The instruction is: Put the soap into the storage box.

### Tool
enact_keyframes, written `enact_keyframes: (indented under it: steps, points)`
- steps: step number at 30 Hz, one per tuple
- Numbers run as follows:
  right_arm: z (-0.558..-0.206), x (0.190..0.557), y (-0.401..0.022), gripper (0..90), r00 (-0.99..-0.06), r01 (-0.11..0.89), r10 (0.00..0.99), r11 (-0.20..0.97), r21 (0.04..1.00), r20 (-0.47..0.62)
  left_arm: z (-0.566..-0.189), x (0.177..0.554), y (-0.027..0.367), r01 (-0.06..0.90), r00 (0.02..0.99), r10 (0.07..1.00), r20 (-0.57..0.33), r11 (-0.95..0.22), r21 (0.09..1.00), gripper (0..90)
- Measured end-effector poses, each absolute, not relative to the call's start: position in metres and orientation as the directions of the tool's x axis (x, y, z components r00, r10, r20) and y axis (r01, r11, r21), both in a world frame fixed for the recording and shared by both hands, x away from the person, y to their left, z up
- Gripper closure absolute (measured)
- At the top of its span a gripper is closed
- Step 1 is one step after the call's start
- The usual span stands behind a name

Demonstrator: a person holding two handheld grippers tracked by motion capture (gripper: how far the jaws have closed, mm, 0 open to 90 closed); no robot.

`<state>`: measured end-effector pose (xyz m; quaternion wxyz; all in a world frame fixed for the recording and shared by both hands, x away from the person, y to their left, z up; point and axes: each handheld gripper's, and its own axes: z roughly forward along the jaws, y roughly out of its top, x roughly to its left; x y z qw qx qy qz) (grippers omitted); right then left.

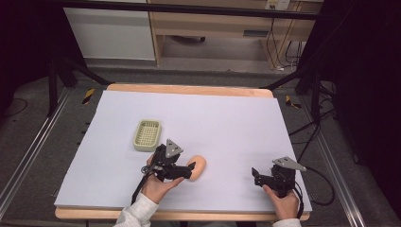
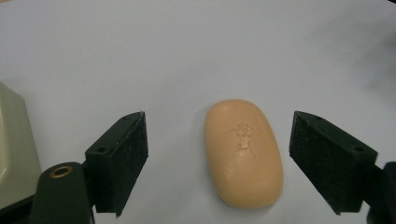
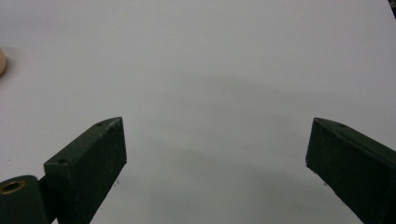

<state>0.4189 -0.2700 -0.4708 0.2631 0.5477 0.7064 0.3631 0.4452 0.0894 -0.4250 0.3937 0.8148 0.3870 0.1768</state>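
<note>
Left tool (image 2: 218, 158) open astride soap (image 2: 243, 152); long axis parallel to jaws.

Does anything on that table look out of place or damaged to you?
Only one thing: the bar of soap lies bare on the white table cover, while the green soap dish sits empty beside it. The soap looks whole, its stamped mark intact. Nothing spilled. The left tongs straddle it, open, not touching.

Lab recording bay: black curtains (image 1: 28, 38), frame rails (image 1: 28, 156), cables (image 1: 276, 47), covered table (image 1: 189, 113).
</note>
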Motion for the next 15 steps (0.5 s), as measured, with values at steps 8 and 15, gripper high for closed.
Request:
enact_keyframes:
  steps: [8,15]
  points:
    - [-0.471,0.419,-0.270,5.4,-0.262,0.586,0.965,0.134,0.799,0.030,-0.430,0.448,0.081,0.496,0.649,0.761,-0.011,-0.412,0.764,19.0]
    - [-0.471,0.419,-0.270,5.4,-0.265,0.586,0.964,0.135,0.799,0.031,-0.436,0.451,0.073,0.503,0.660,0.752,-0.010,-0.431,0.749,19.0]
